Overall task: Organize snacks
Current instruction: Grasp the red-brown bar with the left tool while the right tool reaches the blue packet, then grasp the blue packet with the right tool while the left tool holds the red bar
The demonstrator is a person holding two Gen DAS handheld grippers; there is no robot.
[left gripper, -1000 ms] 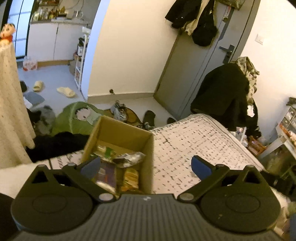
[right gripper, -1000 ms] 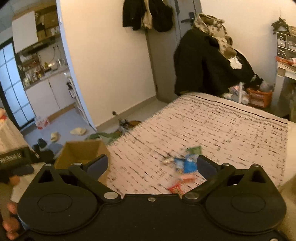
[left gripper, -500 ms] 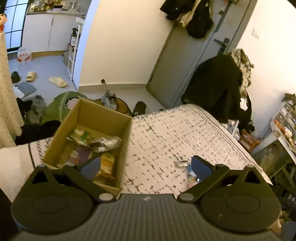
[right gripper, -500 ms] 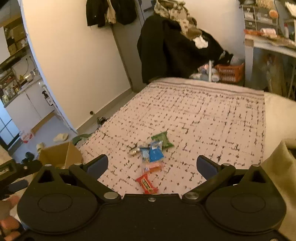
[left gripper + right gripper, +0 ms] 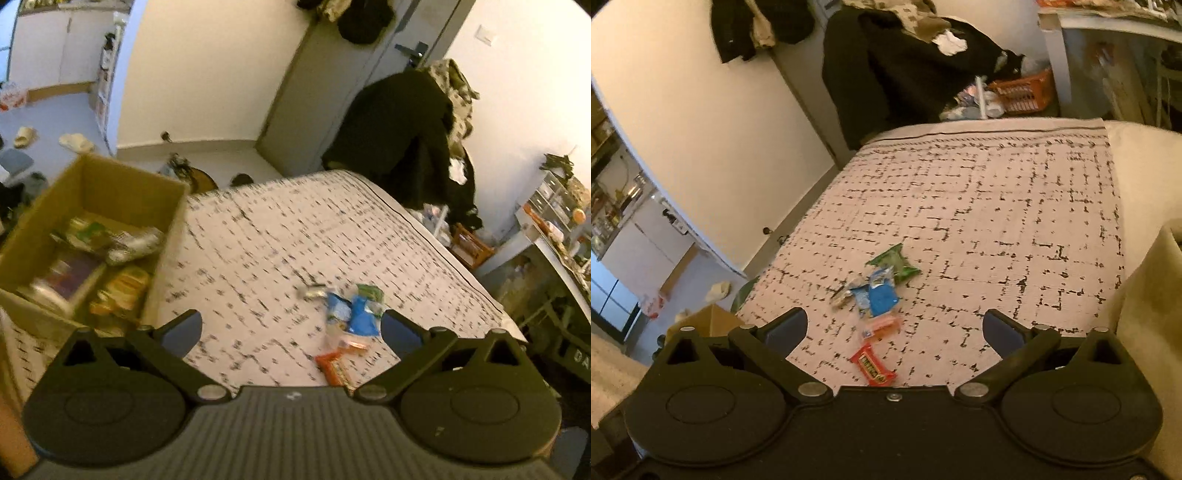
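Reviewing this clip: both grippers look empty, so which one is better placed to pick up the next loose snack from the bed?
Right, probably. The right gripper is open with the red candy bar lying just ahead between its fingers. The left gripper, also open, has the snacks off toward its right finger, though the cardboard box sits on its side.

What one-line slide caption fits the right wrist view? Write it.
Open right gripper hovers over loose snacks on the patterned bedspread, red candy bar nearest its fingers.

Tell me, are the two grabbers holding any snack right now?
No, nothing is held. The left gripper and the right gripper are both open and empty, above the loose snacks lying on the bed.
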